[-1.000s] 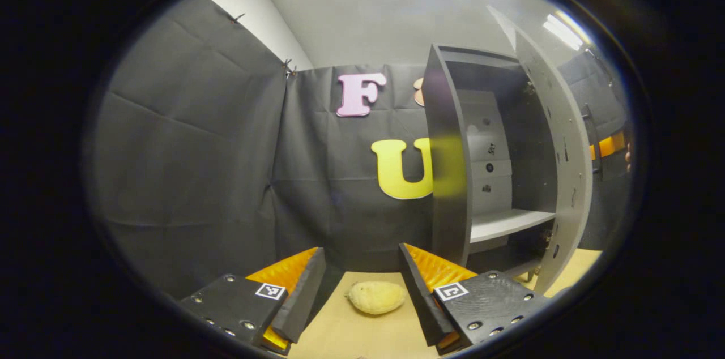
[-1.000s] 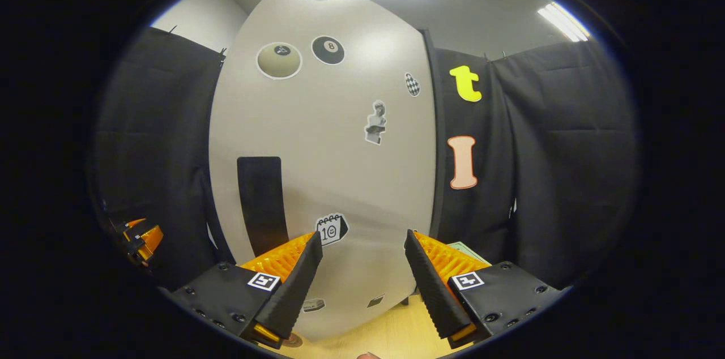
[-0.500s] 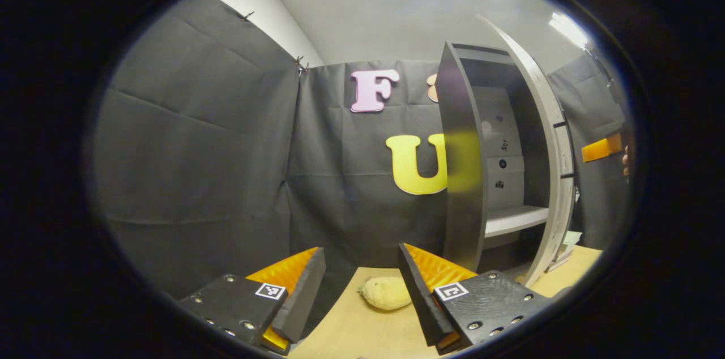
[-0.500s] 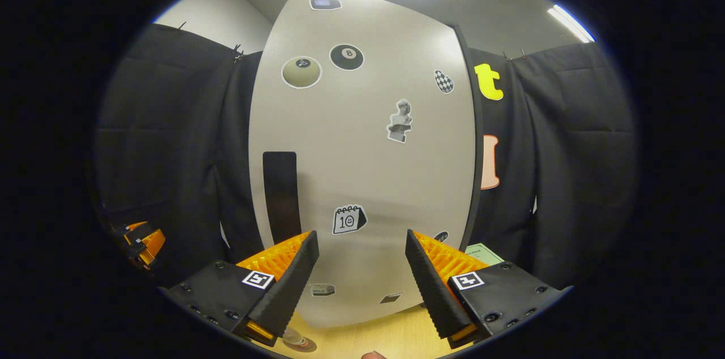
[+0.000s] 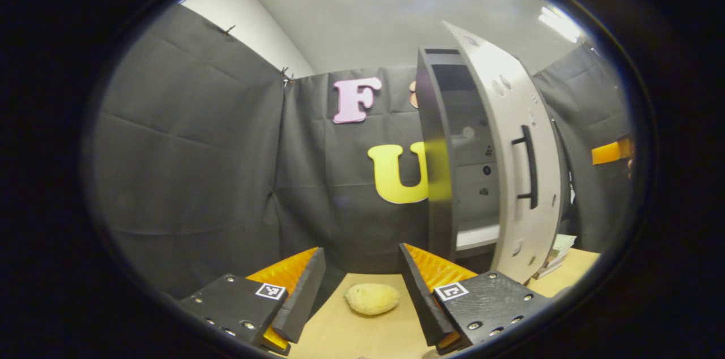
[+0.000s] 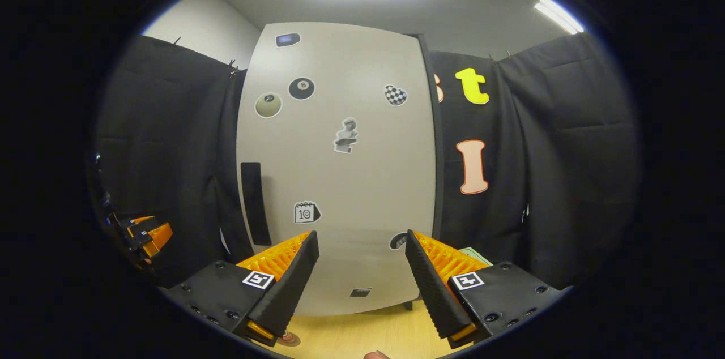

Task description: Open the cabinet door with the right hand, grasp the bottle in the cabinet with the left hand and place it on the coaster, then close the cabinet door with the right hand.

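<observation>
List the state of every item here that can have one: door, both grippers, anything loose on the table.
Light grey cabinet door with stickers and a black bar handle: partly open, a gap to the dark cabinet frame.
Left gripper: open, holding nothing.
Right gripper: open, holding nothing, facing the door's front.
Pale yellow lumpy object: lying on the wooden table, untouched.

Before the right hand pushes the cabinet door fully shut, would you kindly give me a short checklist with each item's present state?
1. Cabinet door fully shut: not ok, a gap remains.
2. Right tool open, holding nothing: ok.
3. Left tool open, holding nothing: ok.
4. Left tool outside the door's swing: ok, it is beside the cabinet.
5. Bottle on the coaster: cannot tell.
6. Handle free: ok.
</observation>
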{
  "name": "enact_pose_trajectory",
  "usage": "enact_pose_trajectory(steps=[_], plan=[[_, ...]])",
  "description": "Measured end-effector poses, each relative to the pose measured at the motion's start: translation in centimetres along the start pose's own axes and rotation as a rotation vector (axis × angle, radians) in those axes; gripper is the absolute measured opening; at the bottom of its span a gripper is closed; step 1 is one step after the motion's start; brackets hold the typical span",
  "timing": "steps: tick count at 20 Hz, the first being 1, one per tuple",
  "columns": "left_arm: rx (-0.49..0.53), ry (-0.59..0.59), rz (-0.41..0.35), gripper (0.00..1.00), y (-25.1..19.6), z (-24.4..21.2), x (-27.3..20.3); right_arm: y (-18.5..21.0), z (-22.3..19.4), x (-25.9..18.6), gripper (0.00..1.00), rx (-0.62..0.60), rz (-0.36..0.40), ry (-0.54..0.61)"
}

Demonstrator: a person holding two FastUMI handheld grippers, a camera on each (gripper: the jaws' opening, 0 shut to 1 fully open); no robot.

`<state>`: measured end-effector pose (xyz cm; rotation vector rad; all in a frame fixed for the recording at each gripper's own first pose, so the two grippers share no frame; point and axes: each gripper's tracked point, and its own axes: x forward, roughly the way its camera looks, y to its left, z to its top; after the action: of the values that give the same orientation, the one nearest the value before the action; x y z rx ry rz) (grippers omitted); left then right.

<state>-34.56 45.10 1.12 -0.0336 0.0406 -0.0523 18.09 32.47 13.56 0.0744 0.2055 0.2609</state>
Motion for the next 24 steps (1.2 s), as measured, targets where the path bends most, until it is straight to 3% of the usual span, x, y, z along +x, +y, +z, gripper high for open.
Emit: enact_pose_trajectory(steps=[7,11,12,13,14,17,24], plan=[[0.025,-0.022,-0.025,0.77,-9.2,3.7,-3.1,-9.8,-0.1,-4.9,0.97,0.03,-0.037,-0.017],[0.053,-0.017,-0.002,0.8,-13.0,4.9,-6.6,-13.9,-0.6,-7.4,0.93,0.03,-0.028,-0.037],[0.061,-0.018,0.006,0.8,-13.5,5.3,-7.6,-14.8,-0.8,-7.8,0.97,0.03,-0.023,-0.043],[0.073,-0.019,0.013,0.8,-13.9,5.5,-8.6,-15.3,-1.2,-8.2,0.93,0.029,-0.018,-0.044],[0.086,-0.021,0.024,0.8,-14.2,5.9,-9.4,-15.9,-1.6,-8.5,0.98,0.029,-0.012,-0.041],[0.11,-0.022,0.021,0.77,-15.3,6.6,-11.2,-17.2,-2.8,-9.7,0.98,0.023,-0.02,-0.034],[0.105,-0.041,0.017,0.8,-14.3,7.8,-12.3,-15.9,-2.7,-11.3,0.98,0.006,-0.039,-0.064]])
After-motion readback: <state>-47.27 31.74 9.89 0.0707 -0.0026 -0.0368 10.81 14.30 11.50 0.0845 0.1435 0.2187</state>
